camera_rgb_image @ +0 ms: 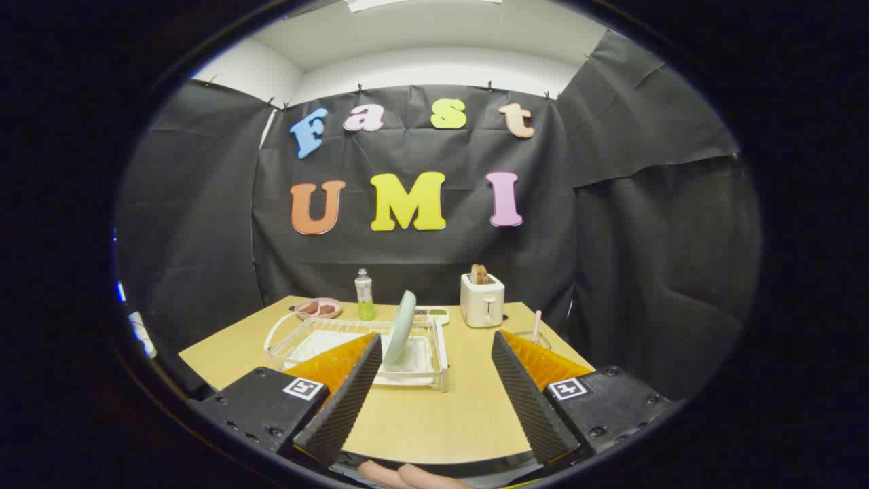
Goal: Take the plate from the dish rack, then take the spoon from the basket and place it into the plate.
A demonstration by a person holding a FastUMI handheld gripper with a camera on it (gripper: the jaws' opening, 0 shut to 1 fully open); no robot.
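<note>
Pale green plate, standing upright on edge in a white wire dish rack near the middle of a light wooden table. Rack just ahead of the left finger, its near left corner hidden behind that finger's tip; plate rising above the rack, a little left of the gap's middle.

Gripper held well open, fingers spread wide with bare tabletop between them, nothing held, nothing touched. Part of a hand showing below the fingers at the table's near edge.

Beyond the right finger, a clear container with a pink-and-white striped handle sticking up, possibly the basket with the spoon, though too hidden to say for sure. Farther back: a white toaster with bread in its slot, a small clear bottle of green liquid, a pink dish holding brown pieces, and a small tray just behind the rack.

Likely step: the very first, approach to the plate, not yet reached. Next move probably calling for a forward advance and a slight shift left, bringing the plate's upper rim between the fingers, then a close on both faces and a straight lift clear of the rack's wires.
</note>
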